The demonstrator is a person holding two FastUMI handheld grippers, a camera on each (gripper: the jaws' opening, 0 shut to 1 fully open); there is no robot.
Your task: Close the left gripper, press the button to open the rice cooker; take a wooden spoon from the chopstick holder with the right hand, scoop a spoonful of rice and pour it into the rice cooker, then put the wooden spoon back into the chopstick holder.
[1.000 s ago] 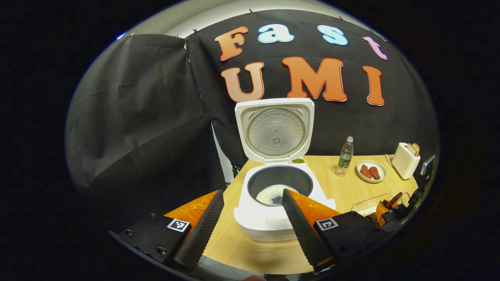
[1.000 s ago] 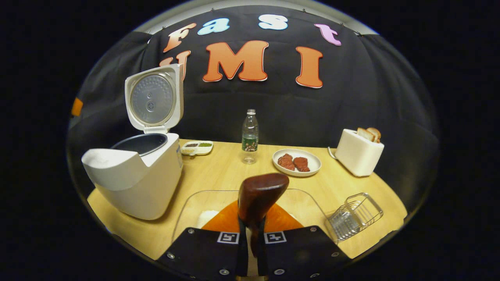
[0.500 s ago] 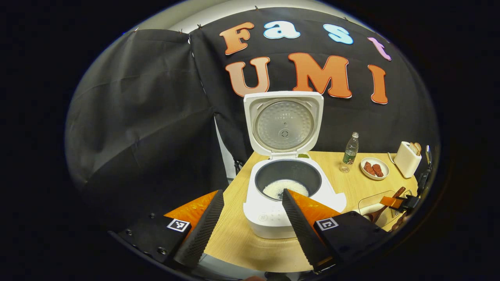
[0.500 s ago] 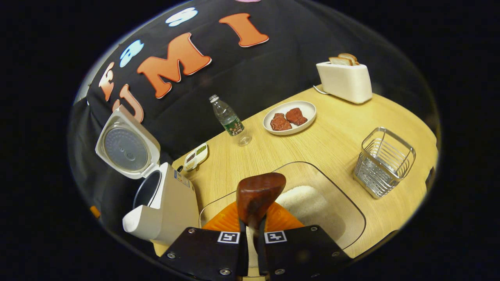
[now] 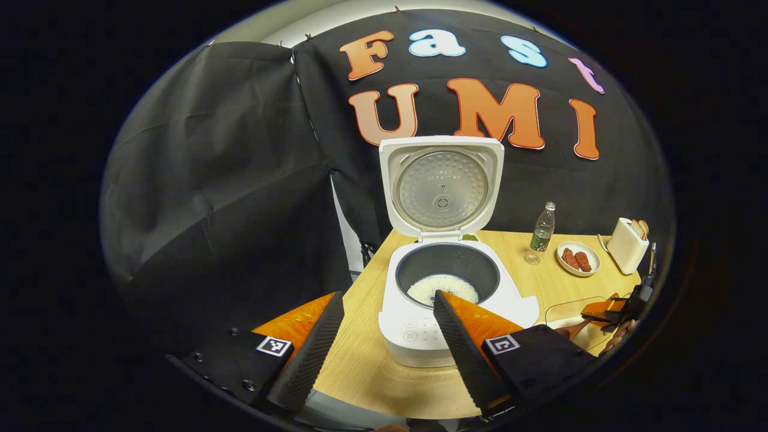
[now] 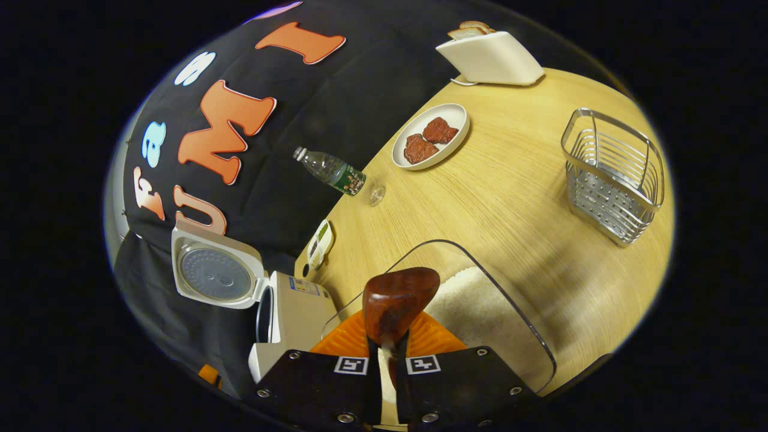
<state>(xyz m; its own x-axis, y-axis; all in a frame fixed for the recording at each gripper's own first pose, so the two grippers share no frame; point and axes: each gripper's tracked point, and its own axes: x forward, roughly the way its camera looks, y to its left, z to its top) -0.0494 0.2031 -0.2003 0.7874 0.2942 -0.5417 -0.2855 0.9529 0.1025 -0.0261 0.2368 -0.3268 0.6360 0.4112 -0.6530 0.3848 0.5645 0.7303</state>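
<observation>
The spoon (image 6: 393,303) is clamped in the right tongs (image 6: 387,354), both fingers pressed on its handle, its bowl over the clear tray (image 6: 516,327) of rice (image 6: 474,306) on the bench (image 6: 516,198). The cooker (image 5: 447,300) stands with its lid (image 5: 441,186) up and rice in its pot, and the left tongs (image 5: 384,336) are spread wide and empty in front of it. The wire holder (image 6: 612,174) sits well apart from the tray, beyond it a plate (image 6: 429,135), a bottle (image 6: 333,171) and a toaster (image 6: 489,54).
</observation>
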